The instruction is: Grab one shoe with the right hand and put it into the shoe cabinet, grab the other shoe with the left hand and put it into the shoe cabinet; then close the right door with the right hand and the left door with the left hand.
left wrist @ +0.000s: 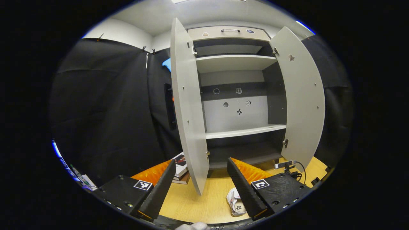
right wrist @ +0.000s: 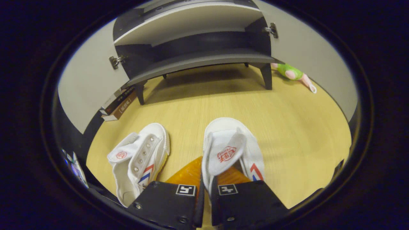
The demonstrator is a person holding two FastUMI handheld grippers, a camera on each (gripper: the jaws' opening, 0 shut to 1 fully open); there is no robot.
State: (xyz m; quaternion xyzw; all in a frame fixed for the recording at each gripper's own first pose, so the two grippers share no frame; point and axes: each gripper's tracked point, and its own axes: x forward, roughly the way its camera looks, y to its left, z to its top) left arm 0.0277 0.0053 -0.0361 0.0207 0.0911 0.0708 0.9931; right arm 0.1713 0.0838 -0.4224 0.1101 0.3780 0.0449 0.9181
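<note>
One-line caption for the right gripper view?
Right gripper shut on a shoe, second shoe beside it, before the open cabinet.

Black cloth (left wrist: 105, 105) drapes the booth under a white ceiling (left wrist: 153, 16); the wooden floor (right wrist: 287, 127) carries stacked books (right wrist: 116, 105).

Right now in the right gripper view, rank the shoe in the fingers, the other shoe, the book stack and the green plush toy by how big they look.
1. Gripped shoe and other shoe: look alike in size, so no ranking; nearness inflates both.
2. Book stack.
3. Green plush toy, smallest, though farthest off.
</note>
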